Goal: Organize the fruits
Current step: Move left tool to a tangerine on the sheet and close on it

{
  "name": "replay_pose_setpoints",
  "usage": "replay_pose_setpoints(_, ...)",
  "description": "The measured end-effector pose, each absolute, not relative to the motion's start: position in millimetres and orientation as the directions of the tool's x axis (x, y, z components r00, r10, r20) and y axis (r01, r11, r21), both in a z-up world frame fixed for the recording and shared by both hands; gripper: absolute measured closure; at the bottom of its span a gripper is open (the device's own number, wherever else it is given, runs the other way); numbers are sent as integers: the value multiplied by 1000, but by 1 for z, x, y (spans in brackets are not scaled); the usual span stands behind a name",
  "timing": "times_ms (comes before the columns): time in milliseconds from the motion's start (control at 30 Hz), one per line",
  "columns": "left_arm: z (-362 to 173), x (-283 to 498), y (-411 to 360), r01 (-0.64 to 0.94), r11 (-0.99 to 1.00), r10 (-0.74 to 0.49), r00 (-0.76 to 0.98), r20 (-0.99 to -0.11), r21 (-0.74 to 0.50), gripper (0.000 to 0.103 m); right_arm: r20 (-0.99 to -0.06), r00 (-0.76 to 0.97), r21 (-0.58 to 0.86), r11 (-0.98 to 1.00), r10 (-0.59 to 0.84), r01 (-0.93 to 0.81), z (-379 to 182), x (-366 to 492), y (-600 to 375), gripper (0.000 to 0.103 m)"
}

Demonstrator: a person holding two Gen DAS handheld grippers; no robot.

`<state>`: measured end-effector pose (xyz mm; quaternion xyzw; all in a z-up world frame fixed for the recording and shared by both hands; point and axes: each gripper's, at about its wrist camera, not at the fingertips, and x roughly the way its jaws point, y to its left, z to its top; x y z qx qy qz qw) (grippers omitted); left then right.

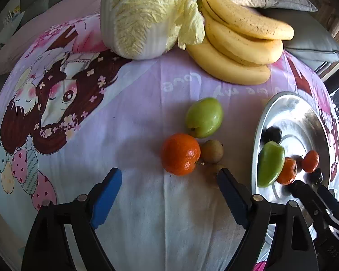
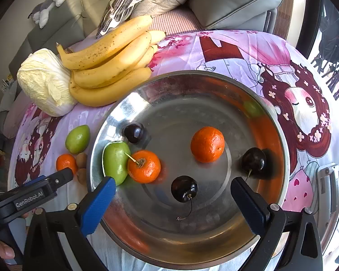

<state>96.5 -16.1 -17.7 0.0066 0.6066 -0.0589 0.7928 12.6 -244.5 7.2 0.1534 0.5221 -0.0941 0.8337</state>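
Note:
My left gripper (image 1: 169, 178) is open and empty, just short of an orange mandarin (image 1: 181, 154) on the cloth. Beside it lie a green jujube (image 1: 203, 117) and two small brown fruits (image 1: 212, 151). My right gripper (image 2: 173, 188) is open and empty over the steel plate (image 2: 214, 85). The plate holds a green jujube (image 2: 115, 161), two mandarins (image 2: 144, 166) (image 2: 207, 144) and three dark cherries, one (image 2: 184, 188) between my fingers. The plate also shows in the left wrist view (image 1: 300, 122). The left gripper shows in the right wrist view (image 2: 63, 176).
A banana bunch (image 1: 239, 45) and a napa cabbage (image 1: 147, 15) lie at the back of the cartoon-print cloth (image 1: 124, 113). Grey cushions (image 2: 232, 2) sit behind. The bananas (image 2: 110, 63) and cabbage (image 2: 45, 81) also show in the right wrist view.

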Motion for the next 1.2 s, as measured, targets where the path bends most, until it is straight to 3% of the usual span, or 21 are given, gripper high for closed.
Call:
replay_pose_setpoints(467, -15, 103, 1, 100, 987, -148, 298, -943, -123, 15, -881, 471, 173, 947, 26, 270, 11, 15, -234, 0)
replay_pose_setpoints(733, -8, 110, 27, 69, 971, -239, 326, -915, -229, 15, -851, 522, 199, 955, 56, 221, 14, 19, -219, 0)
replay_pose_setpoints(1200, -1, 116, 58, 12, 949, -298, 352, -887, -314, 15, -856, 511, 135, 987, 73, 84, 20, 42, -170, 0)
